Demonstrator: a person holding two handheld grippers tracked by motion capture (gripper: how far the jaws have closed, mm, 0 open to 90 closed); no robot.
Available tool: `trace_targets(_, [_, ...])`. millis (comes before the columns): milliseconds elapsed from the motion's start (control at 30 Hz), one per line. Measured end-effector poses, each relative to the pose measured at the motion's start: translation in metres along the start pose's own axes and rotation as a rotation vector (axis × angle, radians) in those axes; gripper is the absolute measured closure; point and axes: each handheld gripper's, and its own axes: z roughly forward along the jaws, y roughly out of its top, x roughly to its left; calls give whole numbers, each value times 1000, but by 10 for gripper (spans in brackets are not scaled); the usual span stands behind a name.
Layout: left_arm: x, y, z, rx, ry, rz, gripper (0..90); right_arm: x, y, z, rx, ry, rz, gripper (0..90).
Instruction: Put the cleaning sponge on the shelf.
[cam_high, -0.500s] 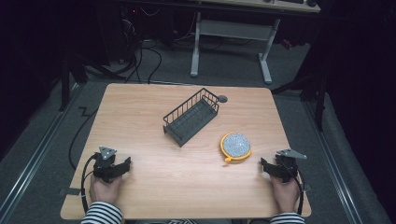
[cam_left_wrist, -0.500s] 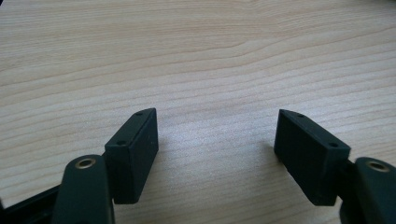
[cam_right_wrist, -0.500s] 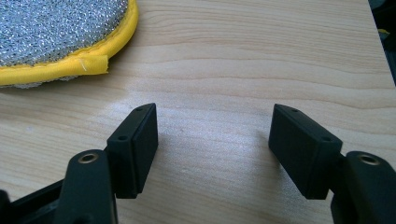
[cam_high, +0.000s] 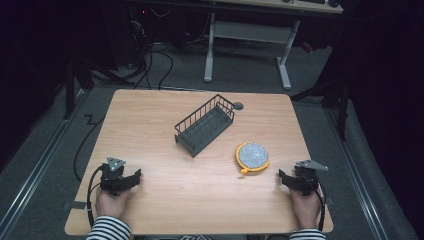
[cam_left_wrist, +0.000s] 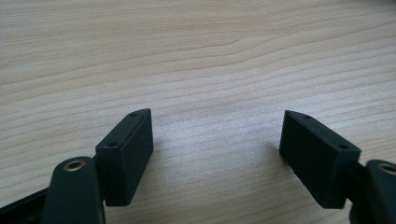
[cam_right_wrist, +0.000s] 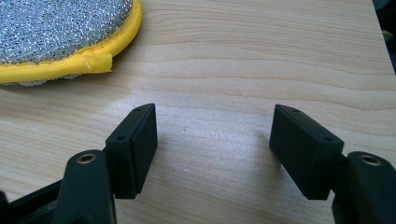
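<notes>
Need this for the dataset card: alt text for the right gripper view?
The right gripper is held open just above a light wooden table, its two black jaws wide apart with nothing between them. A round scouring pad with a silver mesh face and yellow fabric edging lies at the upper left, ahead of the jaws and clear of them.

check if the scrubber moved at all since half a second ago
No. In the high view the scrubber lies in the same spot as before, right of the rack's near end, apart from it and from the right tool.
</notes>
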Motion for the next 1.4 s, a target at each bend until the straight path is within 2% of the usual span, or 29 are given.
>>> trace_targets(100, [-1,2,0,16,6,-11,284,0,0,0,0,1,0,322])
trace_targets(133, [-2,5,0,33,-10,-23,284,0,0,0,1,1,1,322])
trace_targets(267, [-6,10,0,32,-39,-35,277,0,0,0,1,2,1,321])
trace_targets(433, [-16,18,-1,40,-60,-15,277,0,0,0,1,2,1,321])
trace_targets(567, [-23,26,-6,25,-118,-47,284,0,0,0,1,4,1,319])
trace_targets(633, [-28,32,-8,24,-134,-41,293,1,0,0,2,3,0,319])
trace_targets(733, [-37,43,-10,31,-157,-21,290,1,0,0,3,5,-2,319])
trace_targets(833, [-45,54,-13,32,-181,-20,285,1,0,0,5,5,-4,319])
trace_targets(867, [-51,62,-14,29,-197,-17,279,1,0,0,3,6,-4,319])
trace_targets(900, [-51,62,-14,29,-197,-17,277,1,0,0,3,6,-4,319])
trace_targets(933, [-58,71,-15,27,-206,-3,273,1,0,0,2,8,-8,319])
trace_targets(1033, [-64,80,-16,24,-219,7,256,1,0,0,4,8,-7,319])
trace_targets(1100, [-75,94,-14,39,-229,37,239,1,0,0,3,8,-8,318])
trace_targets(1133, [-75,94,-14,39,-229,37,235,1,0,0,2,8,-8,319])
trace_targets(1200, [-83,108,-12,49,-246,52,233,1,0,0,3,8,-7,318])
trace_targets(1233, [-83,108,-12,49,-246,52,233,1,0,0,3,8,-7,318])
trace_targets(1267, [-87,118,-11,50,-256,57,232,1,0,0,3,8,-5,318])
trace_targets(1300, [-87,118,-11,50,-256,57,233,1,0,0,3,8,-5,318])
trace_targets(1400, [-93,133,-10,51,-267,63,234,1,0,0,2,12,-11,319])
